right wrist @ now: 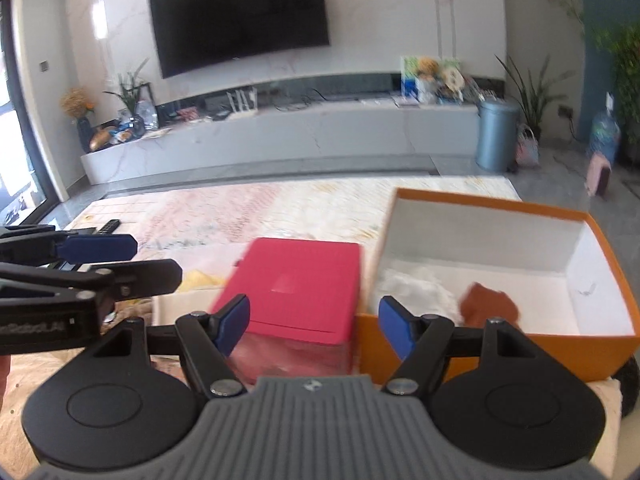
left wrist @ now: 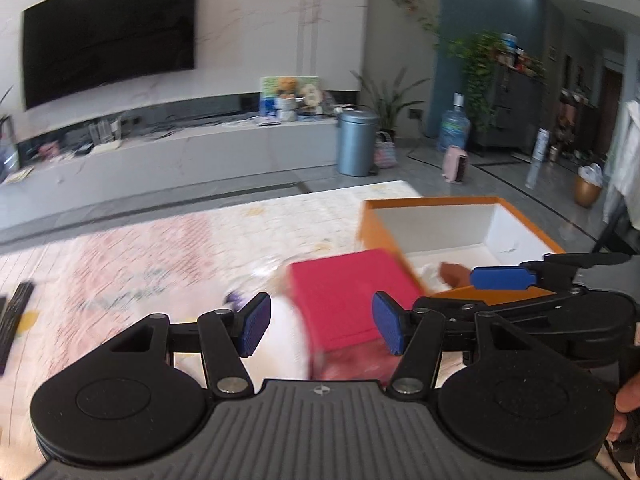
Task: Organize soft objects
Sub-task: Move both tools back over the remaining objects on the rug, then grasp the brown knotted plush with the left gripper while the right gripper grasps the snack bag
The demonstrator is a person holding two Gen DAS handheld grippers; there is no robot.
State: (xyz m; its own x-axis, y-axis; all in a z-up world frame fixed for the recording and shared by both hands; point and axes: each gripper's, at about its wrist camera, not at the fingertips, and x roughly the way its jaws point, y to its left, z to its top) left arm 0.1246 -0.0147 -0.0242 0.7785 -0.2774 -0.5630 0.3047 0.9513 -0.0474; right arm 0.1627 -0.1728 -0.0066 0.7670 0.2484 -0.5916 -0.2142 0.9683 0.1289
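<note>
Both grippers are held wide apart and grip nothing: the left gripper and the right gripper are raised side by side above a red box. Just right of it, an orange box is seen, with a white cloth and a brown soft object inside. A rug is spread beyond.
</note>
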